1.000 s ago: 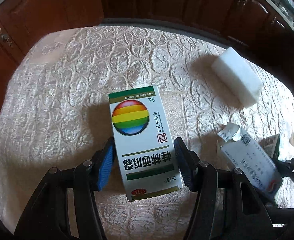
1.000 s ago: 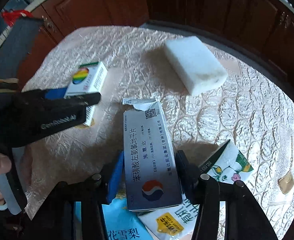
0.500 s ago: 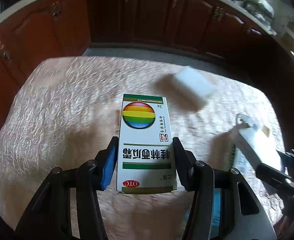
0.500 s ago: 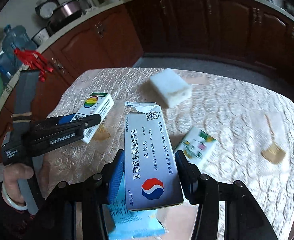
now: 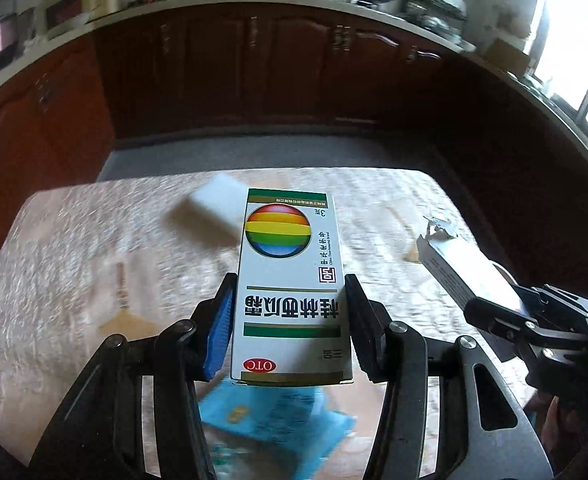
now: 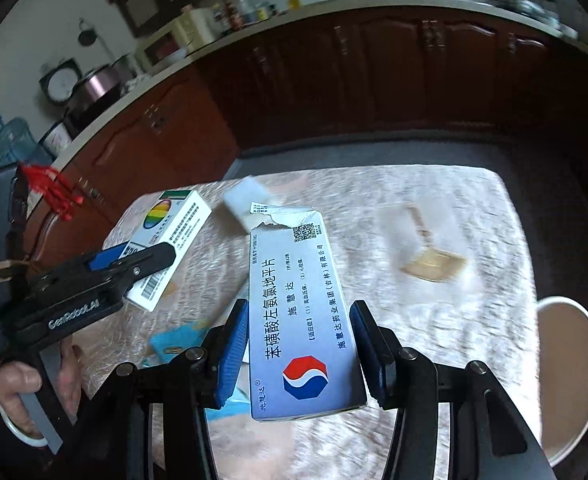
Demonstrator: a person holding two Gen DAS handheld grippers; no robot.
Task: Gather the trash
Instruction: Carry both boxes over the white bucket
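So both grabs were done: the left gripper [image 5: 290, 332] was clamped on the rainbow box [image 5: 290, 280], the right gripper [image 6: 297, 356] on the torn blue box [image 6: 301, 312], both lifted over the table [image 6: 493, 216]. The white block [image 6: 242, 200] near the far edge, blue packets [image 5: 270, 420] and a brown scrap [image 6: 433, 264] were left.

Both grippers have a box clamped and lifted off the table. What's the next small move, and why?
Probably carry both boxes toward the white round container at the table's right edge, if that is the bin. The left gripper is shut on the rainbow-ball box and the right gripper on the torn blue box, both clear of the tablecloth, so nothing needs regrasping.
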